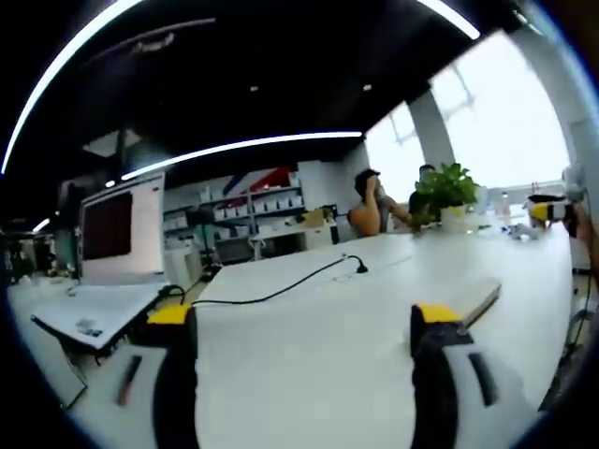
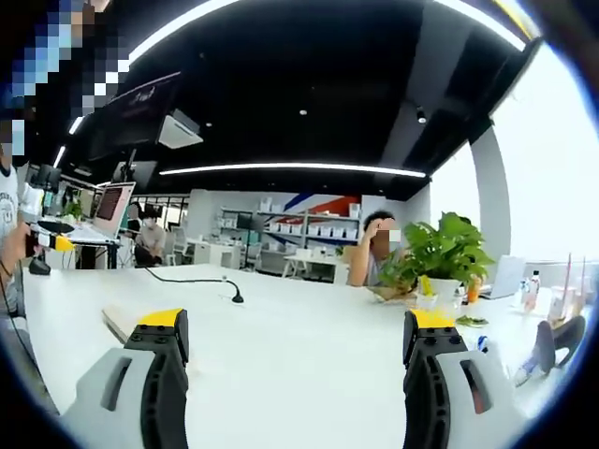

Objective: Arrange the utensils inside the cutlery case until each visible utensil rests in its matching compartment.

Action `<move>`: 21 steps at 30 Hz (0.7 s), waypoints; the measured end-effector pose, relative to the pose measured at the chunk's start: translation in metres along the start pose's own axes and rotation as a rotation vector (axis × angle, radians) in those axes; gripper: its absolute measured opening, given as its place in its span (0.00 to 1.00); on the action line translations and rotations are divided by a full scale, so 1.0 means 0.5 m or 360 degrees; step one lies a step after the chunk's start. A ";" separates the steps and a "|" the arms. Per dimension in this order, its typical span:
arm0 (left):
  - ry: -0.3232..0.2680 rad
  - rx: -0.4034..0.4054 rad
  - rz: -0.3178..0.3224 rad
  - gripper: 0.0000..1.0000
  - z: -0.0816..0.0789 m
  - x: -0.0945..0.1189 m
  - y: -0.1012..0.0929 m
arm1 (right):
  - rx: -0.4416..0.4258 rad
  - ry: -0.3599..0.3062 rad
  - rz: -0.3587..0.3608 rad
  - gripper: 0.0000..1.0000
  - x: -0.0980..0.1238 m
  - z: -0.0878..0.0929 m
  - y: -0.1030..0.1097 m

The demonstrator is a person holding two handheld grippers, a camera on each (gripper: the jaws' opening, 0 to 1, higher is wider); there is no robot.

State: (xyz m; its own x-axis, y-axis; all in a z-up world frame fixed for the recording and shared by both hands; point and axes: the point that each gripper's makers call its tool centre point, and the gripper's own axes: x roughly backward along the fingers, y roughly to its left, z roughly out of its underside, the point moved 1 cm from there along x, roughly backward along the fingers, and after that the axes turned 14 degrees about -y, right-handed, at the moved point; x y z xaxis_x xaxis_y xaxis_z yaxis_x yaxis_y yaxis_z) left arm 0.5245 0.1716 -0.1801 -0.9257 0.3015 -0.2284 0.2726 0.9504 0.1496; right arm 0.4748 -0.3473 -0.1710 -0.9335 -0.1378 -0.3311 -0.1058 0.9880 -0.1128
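**A:** Where is the cutlery case?

**B:** My best guess is the flat pale slab (image 1: 479, 299) at right of centre in the left gripper view, lying on the white table (image 1: 309, 374). In the right gripper view it sits at lower left, just behind my jaw. It is too edge-on to tell its compartments or what lies in them.

**A:** And your grippers?

**B:** My left gripper (image 1: 301, 318) has its jaws spread wide with nothing between them. My right gripper (image 2: 298, 323) is the same. Both hang above bare tabletop.

**A:** How will the pieces handle?

**B:** I expect the utensils to be stiff, light and slick, likely to swivel if pinched near an end. I would take each across the handle close to its balance point. The case looks thin and may slide on that smooth top, so I would steady it by an edge.

**A:** Anything in the way?

**B:** A black cable (image 1: 281, 290) trails across the table's middle, near the slab. The potted plant (image 2: 440, 253), a laptop (image 2: 505, 276) and a seated person (image 2: 374, 248) are well apart at the far edge. A monitor (image 1: 122, 224) stands at left.
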 end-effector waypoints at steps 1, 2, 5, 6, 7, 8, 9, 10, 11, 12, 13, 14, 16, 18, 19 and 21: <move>-0.0006 -0.0002 0.0012 1.00 -0.001 0.001 -0.004 | -0.0003 0.0005 0.0004 0.99 0.002 0.001 0.001; -0.0010 -0.0005 0.0019 1.00 -0.002 0.001 -0.007 | -0.0006 0.0009 0.0010 0.99 0.004 0.003 0.001; -0.0008 -0.0016 -0.0003 1.00 0.000 0.001 -0.003 | -0.0017 0.0026 0.0023 0.99 0.012 0.007 0.001; -0.0004 -0.0015 -0.0010 1.00 0.002 0.001 -0.003 | -0.0019 0.0027 0.0024 0.99 0.014 0.008 0.002; -0.0002 -0.0013 -0.0013 1.00 0.004 0.001 -0.002 | -0.0021 0.0031 0.0024 0.99 0.016 0.009 0.003; 0.0000 -0.0012 -0.0008 1.00 0.006 0.001 -0.004 | -0.0020 0.0039 0.0023 0.99 0.017 0.011 0.005; 0.0009 -0.0007 0.0008 1.00 0.008 0.001 -0.006 | -0.0019 0.0049 0.0022 0.99 0.019 0.013 0.006; 0.0016 -0.0002 0.0018 1.00 0.010 0.001 -0.009 | -0.0018 0.0057 0.0024 0.99 0.021 0.014 0.008; 0.0017 0.0002 0.0022 1.00 0.010 0.001 -0.010 | -0.0018 0.0059 0.0023 0.99 0.022 0.015 0.009; 0.0014 0.0009 0.0026 1.00 0.010 0.000 -0.011 | -0.0018 0.0064 0.0018 0.99 0.023 0.015 0.011; 0.0004 0.0016 0.0028 1.00 0.008 0.000 -0.011 | -0.0017 0.0066 0.0016 0.99 0.024 0.015 0.012; -0.0005 0.0022 0.0029 1.00 0.005 0.000 -0.011 | -0.0013 0.0066 0.0016 0.99 0.026 0.014 0.012; -0.0018 0.0033 0.0031 0.99 0.000 0.000 -0.012 | -0.0008 0.0065 0.0025 0.99 0.027 0.012 0.010; -0.0028 0.0032 0.0038 0.99 -0.003 0.001 -0.016 | -0.0002 0.0059 0.0028 0.99 0.028 0.008 0.009; -0.0025 0.0029 0.0043 0.99 -0.003 0.001 -0.017 | 0.0004 0.0057 0.0027 0.99 0.028 0.007 0.010; -0.0014 0.0025 0.0047 0.99 -0.002 0.001 -0.017 | 0.0013 0.0064 0.0022 0.99 0.028 0.007 0.011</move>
State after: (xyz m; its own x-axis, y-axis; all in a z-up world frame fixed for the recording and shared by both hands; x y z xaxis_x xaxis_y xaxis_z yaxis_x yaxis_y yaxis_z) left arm 0.5214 0.1638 -0.1807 -0.9149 0.3301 -0.2325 0.3041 0.9421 0.1412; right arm 0.4622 -0.3441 -0.1796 -0.9478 -0.1213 -0.2948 -0.0905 0.9891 -0.1160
